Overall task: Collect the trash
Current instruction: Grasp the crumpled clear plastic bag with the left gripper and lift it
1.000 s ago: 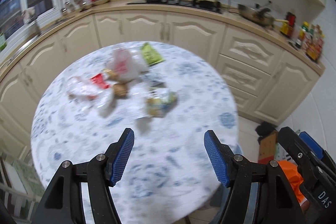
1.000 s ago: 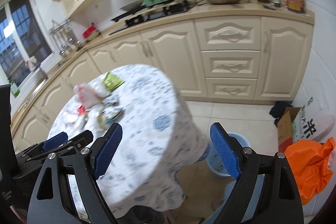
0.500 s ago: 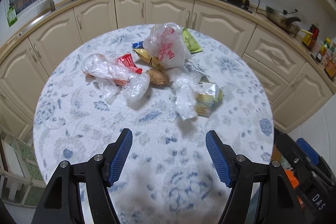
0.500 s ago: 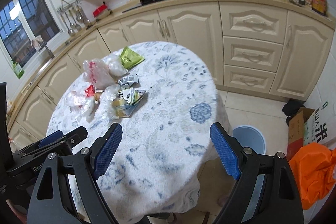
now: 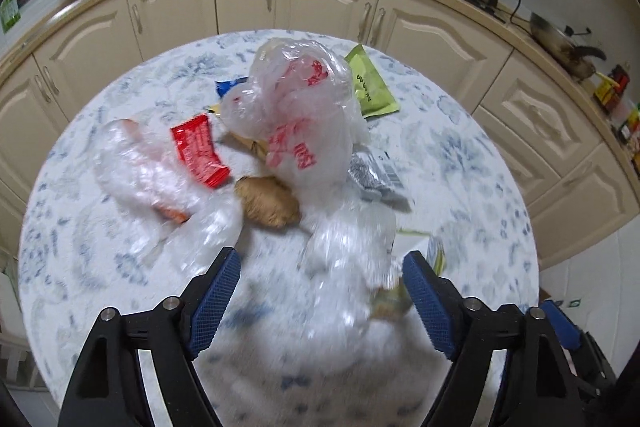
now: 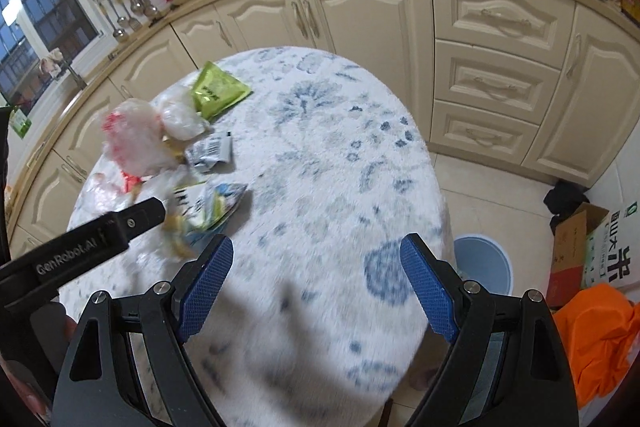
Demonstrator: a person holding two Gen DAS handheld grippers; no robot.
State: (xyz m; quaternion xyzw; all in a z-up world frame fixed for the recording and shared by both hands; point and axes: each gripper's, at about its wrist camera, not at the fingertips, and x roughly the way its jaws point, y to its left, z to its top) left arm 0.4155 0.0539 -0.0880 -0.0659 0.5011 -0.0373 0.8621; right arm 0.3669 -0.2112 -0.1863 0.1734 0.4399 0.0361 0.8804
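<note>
Both claws gape empty: the left gripper over a blurred, seemingly clear plastic bag mid-table, the right gripper nearer the table's edge

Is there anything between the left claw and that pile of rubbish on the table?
Nothing visible. The left gripper is open, and the nearest clear plastic bag already sits just ahead between its fingers, with only tablecloth around it.

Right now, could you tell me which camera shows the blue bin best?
The right wrist view: the blue bin stands on the floor beside the table, partly hidden by the right gripper. The left wrist view doesn't show it.
</note>
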